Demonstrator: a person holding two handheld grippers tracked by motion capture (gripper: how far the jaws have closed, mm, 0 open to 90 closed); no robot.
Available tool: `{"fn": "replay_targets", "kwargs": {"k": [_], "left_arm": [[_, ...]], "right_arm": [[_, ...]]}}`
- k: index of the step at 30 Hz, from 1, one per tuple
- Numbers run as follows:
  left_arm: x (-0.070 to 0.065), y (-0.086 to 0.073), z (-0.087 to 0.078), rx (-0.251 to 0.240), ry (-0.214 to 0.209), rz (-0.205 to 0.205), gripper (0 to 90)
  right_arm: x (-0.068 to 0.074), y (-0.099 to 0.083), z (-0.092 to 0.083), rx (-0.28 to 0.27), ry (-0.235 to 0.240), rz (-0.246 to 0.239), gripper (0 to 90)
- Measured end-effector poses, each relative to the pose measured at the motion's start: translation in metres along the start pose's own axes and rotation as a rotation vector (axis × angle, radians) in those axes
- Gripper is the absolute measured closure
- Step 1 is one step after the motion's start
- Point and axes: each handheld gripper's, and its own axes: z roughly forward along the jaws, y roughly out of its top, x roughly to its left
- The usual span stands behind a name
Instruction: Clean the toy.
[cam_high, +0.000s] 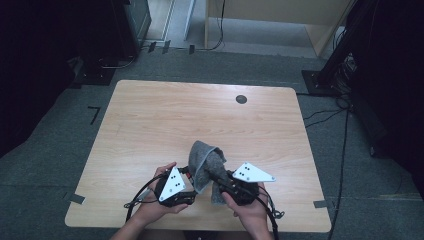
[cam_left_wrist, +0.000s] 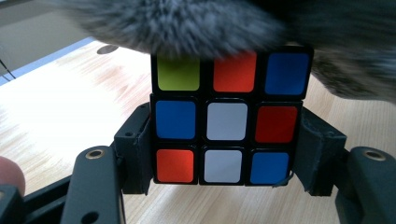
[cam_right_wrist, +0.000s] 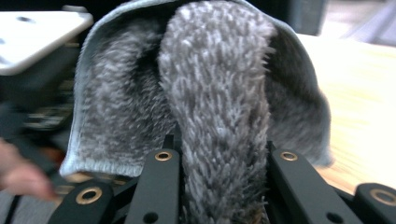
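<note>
The room around the work is dim: a grey carpeted floor (cam_high: 45, 150) with cables and tape marks, dark stands at both sides, and a pale wooden frame (cam_high: 280, 20) at the back. The table (cam_high: 165, 115) is a rounded rectangle of light wood-grain laminate, smooth and matte, with a small dark round cap (cam_high: 241, 99) near its far edge.

Over the near edge of the table, between the two hands, hangs a grey cloth (cam_high: 207, 162). It is soft and shaggy, a deep microfibre pile with a thin stitched hem, folded over itself into a hump with one thick fold running down the middle in the right gripper view (cam_right_wrist: 219, 107).

Just beside it, and partly under it, is a puzzle cube (cam_left_wrist: 229, 116), hard glossy plastic, black-framed with square stickers in red, blue, white and lime. The cloth's fuzzy edge (cam_left_wrist: 187, 23) drapes across the cube's top row, touching it.

The left gripper (cam_left_wrist: 226, 140) is clamped on the cube, its black jaws pressed flat against the two opposite sides. The right gripper (cam_right_wrist: 224, 158) pinches the cloth's central fold between its jaws, the pile bulging out above them.
</note>
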Motion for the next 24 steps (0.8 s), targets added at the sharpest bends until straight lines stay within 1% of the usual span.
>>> {"fn": "replay_targets", "kwargs": {"k": [2, 3, 4, 5, 7, 8, 10, 11, 13, 15, 16, 17, 18, 19, 20, 22, 23, 24], "left_arm": [[-0.001, 0.000, 0.000, -0.004, -0.002, 0.000, 34.4], [-0.001, 0.000, -0.001, -0.008, -0.002, 0.002, 34.5], [0.000, 0.001, -0.002, -0.013, -0.004, 0.001, 34.5], [0.000, 0.001, -0.002, -0.016, -0.002, -0.001, 34.5], [0.001, 0.001, -0.003, -0.020, -0.003, -0.005, 34.5], [0.002, 0.001, -0.003, -0.019, -0.003, -0.007, 34.5], [0.002, 0.002, -0.003, -0.012, 0.003, -0.012, 34.5], [0.003, 0.001, -0.002, -0.007, 0.005, -0.014, 34.5], [0.002, 0.001, 0.000, 0.004, 0.008, -0.012, 34.4], [0.002, 0.000, -0.001, -0.003, 0.002, -0.014, 34.4], [0.002, 0.000, -0.002, -0.009, -0.003, -0.013, 34.4], [0.002, 0.001, -0.003, -0.018, -0.011, -0.016, 34.4], [0.003, 0.001, -0.004, -0.027, -0.020, -0.019, 34.4], [0.004, 0.002, -0.005, -0.035, -0.026, -0.027, 34.4], [0.005, 0.002, -0.005, -0.038, -0.028, -0.036, 34.4], [0.007, 0.002, -0.005, -0.036, -0.022, -0.042, 34.5], [0.007, 0.002, -0.004, -0.030, -0.019, -0.049, 34.5], [0.007, 0.002, -0.004, -0.024, -0.017, -0.049, 34.5]], "right_arm": [[0.007, 0.002, 0.001, 0.003, 0.009, -0.035, 73.5], [0.006, 0.002, 0.001, 0.002, 0.009, -0.035, 73.2], [0.004, 0.001, 0.000, 0.000, 0.007, -0.025, 73.0], [0.000, 0.000, 0.000, -0.002, -0.008, -0.010, 73.1], [-0.009, -0.002, -0.002, 0.006, -0.069, 0.014, 73.4], [-0.011, -0.003, -0.003, 0.009, -0.083, 0.022, 73.3], [-0.010, -0.002, -0.003, 0.002, -0.071, 0.024, 73.3], [-0.006, -0.001, -0.002, -0.004, -0.056, 0.012, 73.2], [0.005, 0.000, 0.000, -0.012, 0.002, -0.019, 73.0], [0.011, 0.001, 0.002, -0.012, 0.012, -0.049, 73.0], [0.010, 0.001, 0.002, -0.013, 0.013, -0.043, 73.0], [0.006, 0.001, 0.001, -0.013, 0.021, -0.018, 73.3], [0.000, 0.000, -0.001, -0.012, 0.011, 0.016, 73.7], [-0.006, -0.001, -0.002, -0.014, -0.015, 0.045, 74.1], [-0.011, -0.002, -0.004, -0.014, -0.035, 0.064, 74.4], [-0.014, -0.002, -0.006, -0.010, -0.046, 0.064, 74.5], [-0.013, -0.001, -0.006, -0.012, -0.038, 0.058, 74.5], [-0.008, 0.000, -0.005, -0.016, -0.013, 0.041, 74.4]]}}
